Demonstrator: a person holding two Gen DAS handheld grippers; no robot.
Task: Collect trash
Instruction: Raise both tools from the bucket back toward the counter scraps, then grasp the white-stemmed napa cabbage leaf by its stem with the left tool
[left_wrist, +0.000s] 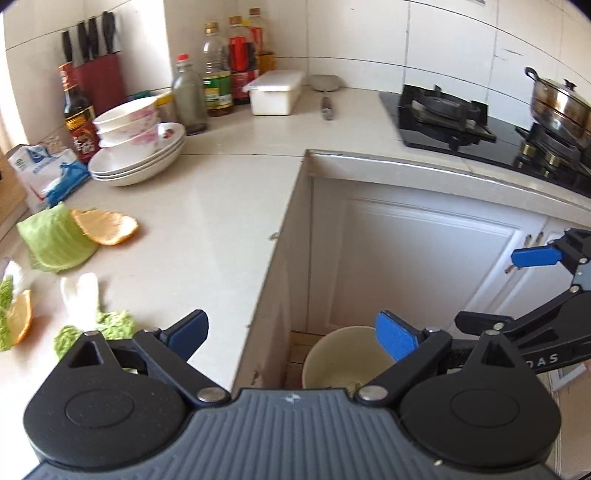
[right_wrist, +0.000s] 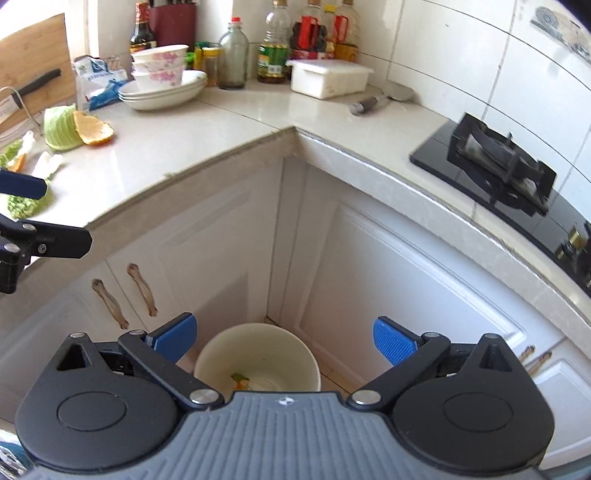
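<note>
Both grippers are up above the corner of the kitchen, and neither carries a thing: the left gripper (left_wrist: 291, 336) has its blue pads spread wide with nothing between them, and the right gripper (right_wrist: 284, 338) is just as released, jaws apart and bare. Low in the centre of the right wrist view sits the round cream plastic waste bin (right_wrist: 258, 354) on the floor, tucked into the cabinet corner, with a few green and orange scraps lying in its bottom. Over at the left of the left wrist view, trash is spread across the pale stone countertop (left_wrist: 207, 221): a pale green cabbage wedge (left_wrist: 55, 240) touching a curled orange peel (left_wrist: 105, 227), and below them a white-stemmed cabbage leaf (left_wrist: 83, 306) near the gripper's left finger. White stacked bowls and plates (left_wrist: 136, 147) stand in the upper left.
</note>
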